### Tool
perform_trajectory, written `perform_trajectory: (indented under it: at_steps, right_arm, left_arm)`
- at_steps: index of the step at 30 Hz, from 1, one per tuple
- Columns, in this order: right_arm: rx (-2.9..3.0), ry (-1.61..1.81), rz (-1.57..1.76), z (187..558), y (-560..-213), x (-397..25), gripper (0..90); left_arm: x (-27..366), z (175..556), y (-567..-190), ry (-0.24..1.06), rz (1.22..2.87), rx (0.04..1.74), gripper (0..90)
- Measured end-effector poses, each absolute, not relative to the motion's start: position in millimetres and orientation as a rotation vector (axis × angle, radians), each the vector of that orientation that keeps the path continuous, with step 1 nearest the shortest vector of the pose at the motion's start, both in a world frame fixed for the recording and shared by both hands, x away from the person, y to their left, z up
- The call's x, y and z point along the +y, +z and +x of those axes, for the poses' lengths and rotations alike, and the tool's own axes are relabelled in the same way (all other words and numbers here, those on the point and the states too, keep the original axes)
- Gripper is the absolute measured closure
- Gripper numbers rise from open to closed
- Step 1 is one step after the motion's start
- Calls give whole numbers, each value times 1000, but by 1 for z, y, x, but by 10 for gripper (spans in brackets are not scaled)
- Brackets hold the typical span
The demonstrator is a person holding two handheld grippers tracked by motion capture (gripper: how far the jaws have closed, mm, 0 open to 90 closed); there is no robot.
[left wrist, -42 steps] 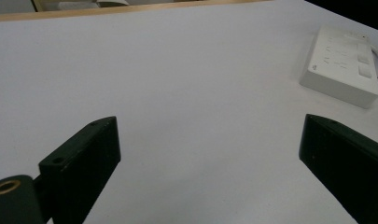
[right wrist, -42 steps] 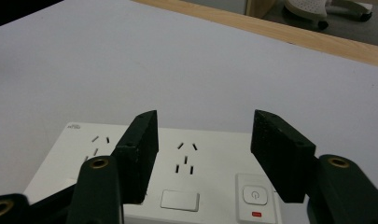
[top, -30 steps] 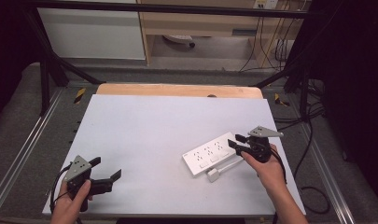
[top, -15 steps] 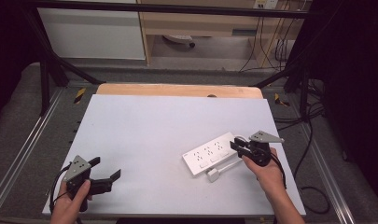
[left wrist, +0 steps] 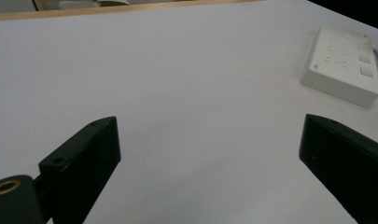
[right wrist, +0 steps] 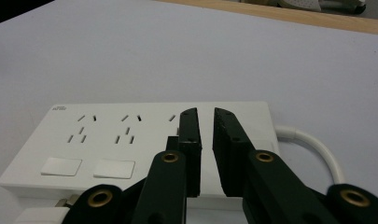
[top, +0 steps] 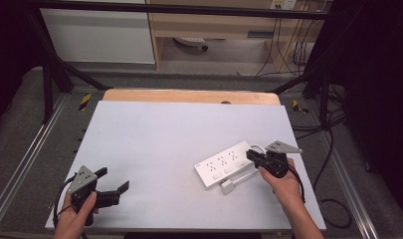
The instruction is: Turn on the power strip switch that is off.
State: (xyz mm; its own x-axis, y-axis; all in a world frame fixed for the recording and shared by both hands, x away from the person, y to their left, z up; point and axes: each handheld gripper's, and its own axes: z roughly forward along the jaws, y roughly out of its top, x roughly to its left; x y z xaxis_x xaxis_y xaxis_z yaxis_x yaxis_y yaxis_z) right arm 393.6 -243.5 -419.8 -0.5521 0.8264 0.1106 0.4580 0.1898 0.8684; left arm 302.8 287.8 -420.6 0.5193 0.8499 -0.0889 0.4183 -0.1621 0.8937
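Here, the right gripper [right wrist: 205,116], jaws nearly closed, hovers over the power strip [right wrist: 144,140]; pressing off-centre could skid it. The left gripper [top: 112,186] idles wide open.

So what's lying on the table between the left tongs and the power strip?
Nothing: in the high view, bare white table runs from the left tongs to the power strip. The left gripper view agrees.
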Motion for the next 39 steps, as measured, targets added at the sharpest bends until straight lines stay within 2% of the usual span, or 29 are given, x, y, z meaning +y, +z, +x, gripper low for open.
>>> perform_trajectory:
  at_steps: [21,39]
  right_arm:
    - [2143,1285,1233,401,-435,-235,899]
    - [2169,1287,1243,401,-442,-233,900]
  left_arm:
    - [288,303,-420,549,1779,1062,55]
    - [288,303,-421,550,1782,1060,55]
